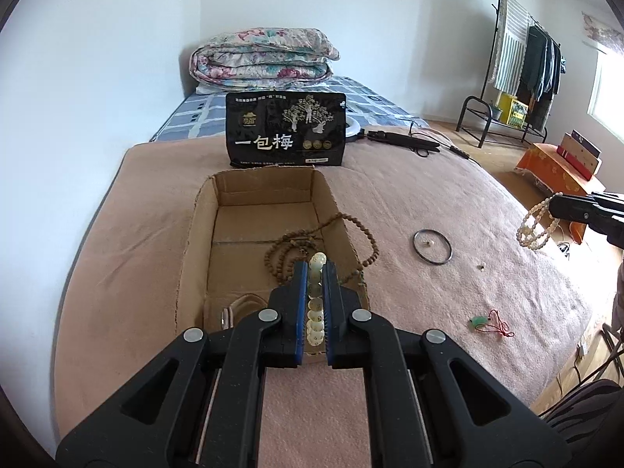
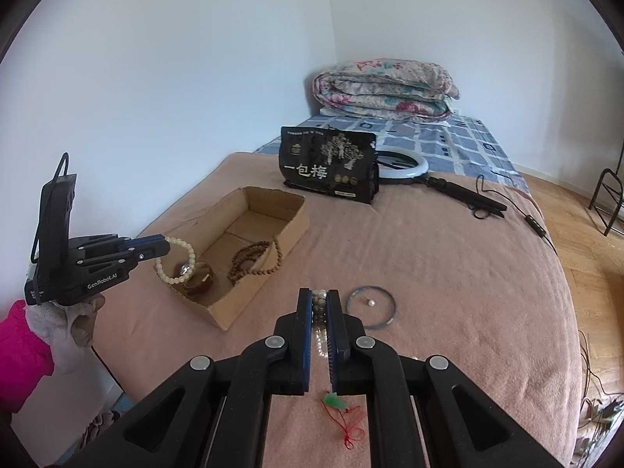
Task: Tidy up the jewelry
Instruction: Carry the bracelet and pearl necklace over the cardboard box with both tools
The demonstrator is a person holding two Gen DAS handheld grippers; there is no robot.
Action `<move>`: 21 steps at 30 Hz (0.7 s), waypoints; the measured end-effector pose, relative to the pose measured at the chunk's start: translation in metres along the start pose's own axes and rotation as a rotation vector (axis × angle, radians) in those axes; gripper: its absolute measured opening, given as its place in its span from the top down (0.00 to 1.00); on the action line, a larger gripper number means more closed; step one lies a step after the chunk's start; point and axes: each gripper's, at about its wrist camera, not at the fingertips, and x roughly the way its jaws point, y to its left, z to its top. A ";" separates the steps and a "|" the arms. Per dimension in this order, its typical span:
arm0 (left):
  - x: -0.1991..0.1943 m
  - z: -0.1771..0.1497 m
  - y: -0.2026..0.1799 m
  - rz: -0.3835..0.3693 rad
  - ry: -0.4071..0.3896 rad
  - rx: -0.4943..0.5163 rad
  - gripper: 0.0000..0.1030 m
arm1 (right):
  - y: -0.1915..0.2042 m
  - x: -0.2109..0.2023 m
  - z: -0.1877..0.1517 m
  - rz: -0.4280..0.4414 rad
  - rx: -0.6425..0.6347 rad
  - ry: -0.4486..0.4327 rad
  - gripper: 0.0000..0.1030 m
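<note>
Nearest the right gripper [image 2: 319, 300]: clenched on a strand of small pearl-white beads [image 1: 534, 226], loops hanging free below the jaws, well clear of the pink bed cover [image 2: 448, 273]. Directly beneath, on the cover: a green pendant on a red cord [image 2: 337, 403], untouched. Just beyond the tips: a thin dark round bangle [image 2: 371, 306] with a single loose white pearl [image 2: 371, 302] lying inside it.

Left gripper [image 1: 315, 273]: clenched on a bracelet of large pale yellowish round beads [image 2: 176, 259], ring hanging downward from the jaws. Judged from both views to hang over the near end of the open brown cardboard box [image 1: 202, 234], not yet lowered in.

Box long axis running away from the left gripper, in line with its fingers; from the right gripper, lying ahead and to the left. Left hand the nearer to the box; right strand still with bed cover to cross.

Inside the box: a long brown wooden bead string [image 1: 288, 245], one loop spilling over the right wall onto the cover, and a dark brown banded piece [image 2: 199, 279] at the near end.

Beyond the box: a black printed snack bag [image 1: 286, 128], standing upright.

Risk judged: hanging loops snagging the box rim.
</note>
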 end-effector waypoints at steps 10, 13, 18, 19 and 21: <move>0.016 0.015 0.038 0.017 -0.008 -0.045 0.95 | 0.051 0.045 0.040 0.090 -0.056 -0.001 0.96; 0.020 0.018 0.045 0.022 -0.010 -0.047 0.95 | 0.063 0.062 0.054 0.116 -0.069 -0.002 0.96; 0.029 0.021 0.055 0.022 -0.007 -0.052 0.95 | 0.077 0.091 0.072 0.153 -0.068 0.003 0.96; 0.031 0.021 0.057 0.022 -0.005 -0.052 0.95 | 0.079 0.098 0.075 0.159 -0.066 0.005 0.96; 0.034 0.021 0.059 0.020 -0.003 -0.053 0.95 | 0.081 0.111 0.080 0.166 -0.065 0.012 0.96</move>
